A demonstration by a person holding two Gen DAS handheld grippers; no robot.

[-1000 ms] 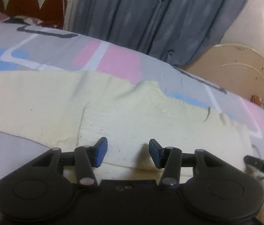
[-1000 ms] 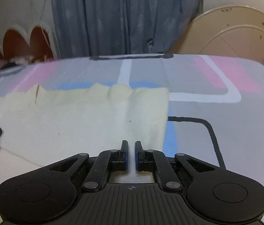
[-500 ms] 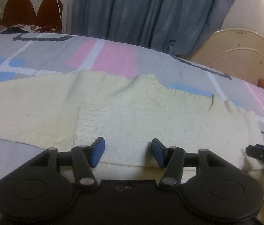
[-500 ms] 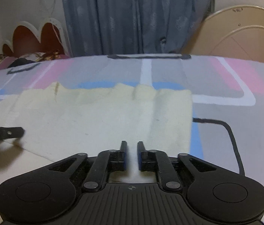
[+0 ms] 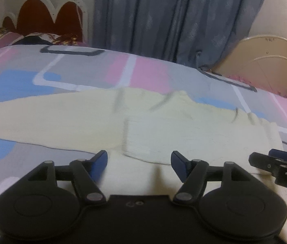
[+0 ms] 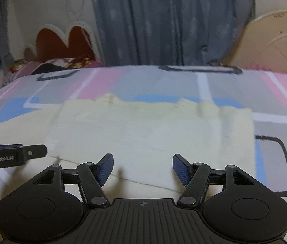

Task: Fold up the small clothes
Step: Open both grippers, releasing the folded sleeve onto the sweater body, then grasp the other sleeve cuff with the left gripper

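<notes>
Both of your tools have just been opening and pulling back from the cream knit sweater; nothing sits between either pair of jaws. Your right tool and left tool stand about two-thirds spread, empty, likely having let go of a fold. Ahead of them the soft ribbed sweater lies flat on the bed, its sleeve doubled across the body.

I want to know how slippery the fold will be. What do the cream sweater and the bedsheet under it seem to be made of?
The sweater looks like a soft matte knit, perhaps wool or acrylic: fine ribbing shows on the folded-over part. The bedsheet looks like thin, smooth woven cloth, probably cotton or a blend, with flat printed pink, blue and grey blocks. Blur hides the weave.
</notes>
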